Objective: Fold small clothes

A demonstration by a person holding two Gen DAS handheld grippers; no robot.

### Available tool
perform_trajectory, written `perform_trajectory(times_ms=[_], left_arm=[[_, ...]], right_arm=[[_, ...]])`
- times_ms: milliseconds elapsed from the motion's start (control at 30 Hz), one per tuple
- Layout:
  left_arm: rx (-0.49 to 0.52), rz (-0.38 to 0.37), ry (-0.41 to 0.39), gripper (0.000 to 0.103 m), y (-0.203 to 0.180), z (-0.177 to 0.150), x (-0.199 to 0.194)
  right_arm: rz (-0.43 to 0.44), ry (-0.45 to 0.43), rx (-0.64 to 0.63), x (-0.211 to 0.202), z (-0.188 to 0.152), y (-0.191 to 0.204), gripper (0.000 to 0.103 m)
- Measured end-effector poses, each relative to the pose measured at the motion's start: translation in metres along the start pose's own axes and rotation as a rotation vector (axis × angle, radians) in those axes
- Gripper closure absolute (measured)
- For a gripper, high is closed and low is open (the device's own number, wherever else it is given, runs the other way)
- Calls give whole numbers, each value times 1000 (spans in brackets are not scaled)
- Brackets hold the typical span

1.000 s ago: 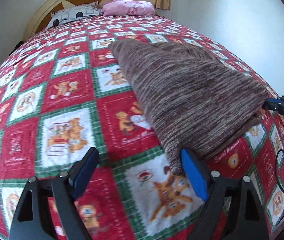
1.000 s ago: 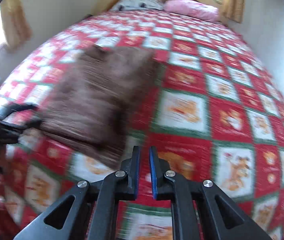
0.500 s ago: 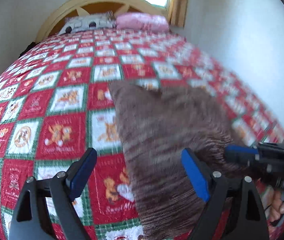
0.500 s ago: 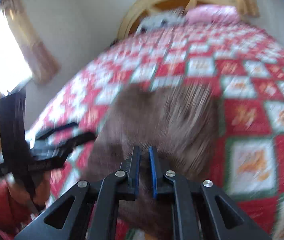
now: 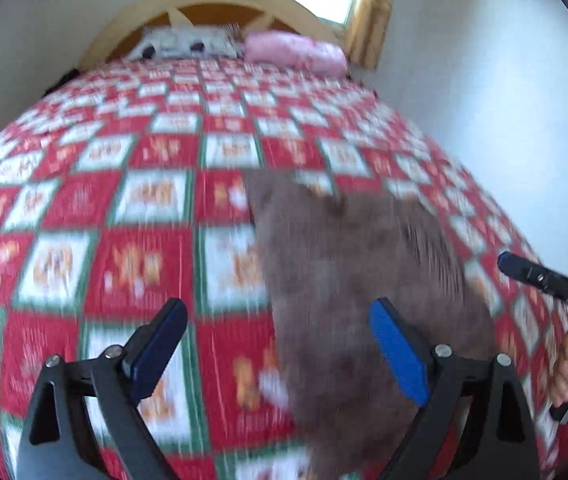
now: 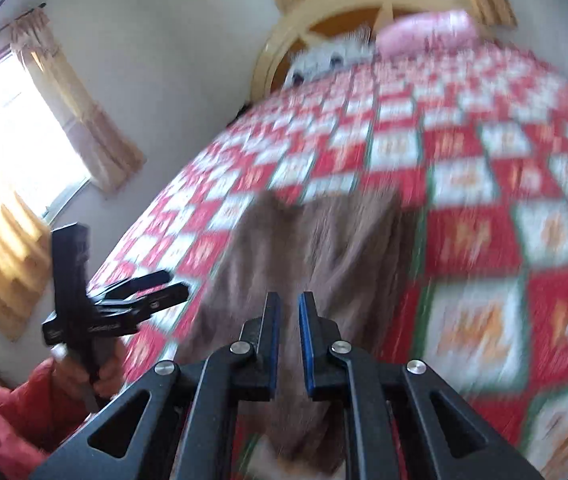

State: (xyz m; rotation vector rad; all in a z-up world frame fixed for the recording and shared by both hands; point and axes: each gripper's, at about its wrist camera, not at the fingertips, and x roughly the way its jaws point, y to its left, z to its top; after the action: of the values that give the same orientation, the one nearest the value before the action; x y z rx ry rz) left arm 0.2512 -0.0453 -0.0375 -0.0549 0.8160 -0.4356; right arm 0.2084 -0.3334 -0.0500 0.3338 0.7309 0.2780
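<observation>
Knitwear Waits Flat While Both Tools Hover

Brown knit garment lies on the red-and-white patchwork quilt, roughly in the middle of the bed's width and toward its foot, with one long edge running away toward the pillows. Motion blur softens both views, so the exact layering of the cloth is hard to read; it looks already doubled over at least once, though I cannot be sure.

The left gripper hangs above the near part of the garment with its jaws spread wide and nothing between them. The right gripper points down the length of the cloth with its jaws drawn close, a narrow gap showing between the blue pads; whether any fabric is pinched there I cannot tell, and it looks empty to me. In the right wrist view the left tool appears off to the side, held by a hand in a red sleeve.

To do the fold well, my sense is that each tool should take one near corner, biting through every layer, and that both should lift together and carry the edge evenly toward the far end. A loose knit like this probably sags and stretches, so a low, slow sweep seems wise, with the edges lined up before release.
</observation>
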Motion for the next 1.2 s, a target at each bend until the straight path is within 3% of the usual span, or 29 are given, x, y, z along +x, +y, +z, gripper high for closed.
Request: perform_trajectory(times_ms=[67, 167, 233, 267, 300, 367, 633, 700, 767, 833, 967, 1100, 1200], left_arm=[[12, 25, -10, 8, -8, 21, 18], [42, 98, -6, 8, -19, 28, 50], [50, 154, 46, 8, -17, 22, 74], [47, 176, 90, 8, -14, 18, 88], [32, 159, 114, 5, -9, 10, 96], [-34, 122, 92, 1, 5, 5, 93], [-34, 128, 104, 0, 9, 5, 90], [-27, 133, 111, 0, 6, 7, 86], [6, 154, 98, 0, 0, 10, 79], [29, 172, 84, 0, -4, 13, 73], [43, 137, 59, 0, -15, 14, 64], [51, 127, 123, 0, -21, 9, 82], [-13, 81, 169, 0, -16, 4, 92]], right_arm=[[-62, 8, -56, 16, 19, -2, 90], [-129, 99, -97, 67, 37, -18, 90], [-220, 175, -107, 109, 39, -35, 88], [-254, 183, -112, 121, 37, -43, 86], [-265, 136, -97, 120, 37, -50, 86], [-244, 130, -40, 121, 39, -61, 87], [-175, 100, 19, 109, 40, -68, 86], [-124, 45, 104, 87, 37, -69, 74], [-68, 8, 157, 69, 29, -70, 44], [-54, -13, 191, 52, 20, -70, 37], [-45, 14, 247, 44, 5, -74, 37], [-74, 76, 234, 66, -9, -69, 37], [-137, 72, 161, 73, -12, -55, 35]])
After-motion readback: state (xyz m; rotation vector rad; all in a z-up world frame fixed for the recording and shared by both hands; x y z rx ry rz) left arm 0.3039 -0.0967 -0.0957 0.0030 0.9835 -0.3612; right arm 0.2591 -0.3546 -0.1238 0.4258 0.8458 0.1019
